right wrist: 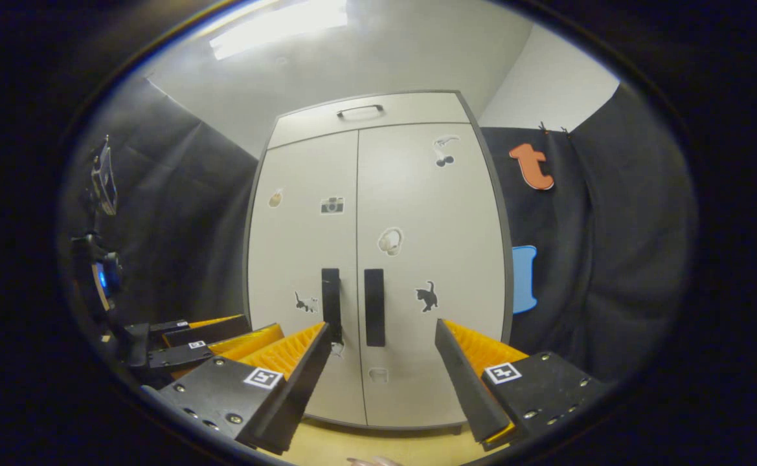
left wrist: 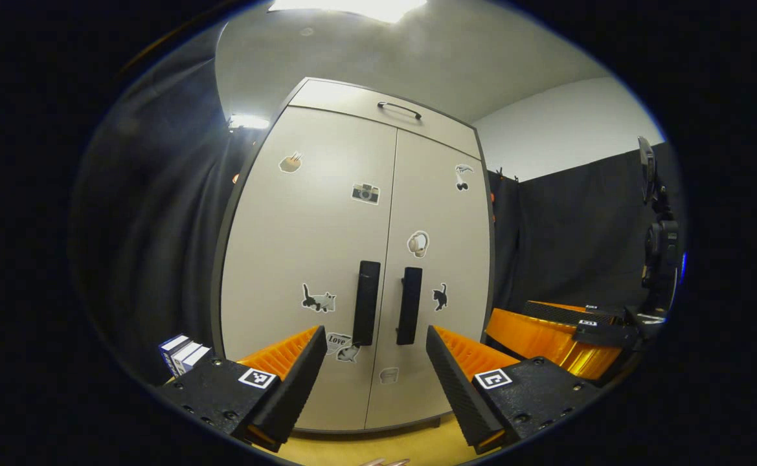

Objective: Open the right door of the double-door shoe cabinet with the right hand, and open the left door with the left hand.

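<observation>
Both doors shut; right gripper [right wrist: 378,369] and left gripper [left wrist: 375,366] jaws released, holding nothing; rigid panels probably swing light, so grab right handle [right wrist: 374,307], left handle [left wrist: 366,302] at 11 o'clock.

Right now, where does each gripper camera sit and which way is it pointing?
Left gripper view: rides the left gripper, facing the closed pale grey double-door shoe cabinet; own open fingers low, right gripper at the right edge.
Right gripper view: rides the right gripper, facing that cabinet squarely; left gripper at lower left.
Shared: both black vertical door handles and the stickers.
</observation>
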A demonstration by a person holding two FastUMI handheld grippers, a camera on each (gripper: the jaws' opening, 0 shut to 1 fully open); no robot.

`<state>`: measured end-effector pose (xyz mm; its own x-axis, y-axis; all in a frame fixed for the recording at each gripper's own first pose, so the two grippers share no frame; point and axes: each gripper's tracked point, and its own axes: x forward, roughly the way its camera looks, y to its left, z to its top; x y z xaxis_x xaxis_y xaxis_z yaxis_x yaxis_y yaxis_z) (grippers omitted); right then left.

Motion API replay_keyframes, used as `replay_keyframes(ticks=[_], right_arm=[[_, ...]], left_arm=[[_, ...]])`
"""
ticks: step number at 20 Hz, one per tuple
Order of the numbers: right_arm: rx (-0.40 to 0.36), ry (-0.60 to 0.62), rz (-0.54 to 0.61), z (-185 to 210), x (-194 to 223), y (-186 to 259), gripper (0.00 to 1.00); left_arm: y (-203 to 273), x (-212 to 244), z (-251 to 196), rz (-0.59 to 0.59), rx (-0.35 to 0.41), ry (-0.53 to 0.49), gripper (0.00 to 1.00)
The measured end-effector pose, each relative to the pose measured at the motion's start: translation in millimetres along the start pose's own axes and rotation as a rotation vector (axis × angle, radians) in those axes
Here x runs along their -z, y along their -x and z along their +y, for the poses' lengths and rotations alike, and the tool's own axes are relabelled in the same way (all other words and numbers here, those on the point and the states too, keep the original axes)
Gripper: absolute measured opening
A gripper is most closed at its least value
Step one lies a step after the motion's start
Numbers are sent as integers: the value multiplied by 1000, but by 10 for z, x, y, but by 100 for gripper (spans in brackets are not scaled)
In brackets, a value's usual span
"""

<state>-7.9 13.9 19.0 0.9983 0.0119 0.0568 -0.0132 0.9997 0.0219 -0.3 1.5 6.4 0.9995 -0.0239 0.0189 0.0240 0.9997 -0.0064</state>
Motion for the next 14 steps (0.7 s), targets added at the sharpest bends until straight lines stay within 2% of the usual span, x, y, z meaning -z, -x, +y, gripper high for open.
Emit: replay_keyframes(ticks=[3, 4, 5, 10, 14], right_arm=[[42, -18, -44, -110, -119, 13, 97], [45, -6, -37, -124, -110, 5, 97], [36, -1, -27, -98, -87, -1, 97], [3, 13, 9, -9, -36, -75, 97], [9, -7, 6, -17, -93, -163, 98]], left_arm=[[29, -151, -74, -53, 33, 12, 96], [31, -185, -85, -66, 43, 33, 99], [35, -198, -91, -69, 49, 58, 95], [30, -243, 80, -83, 20, 125, 95], [1, -280, 259, -87, -24, 95, 93]])
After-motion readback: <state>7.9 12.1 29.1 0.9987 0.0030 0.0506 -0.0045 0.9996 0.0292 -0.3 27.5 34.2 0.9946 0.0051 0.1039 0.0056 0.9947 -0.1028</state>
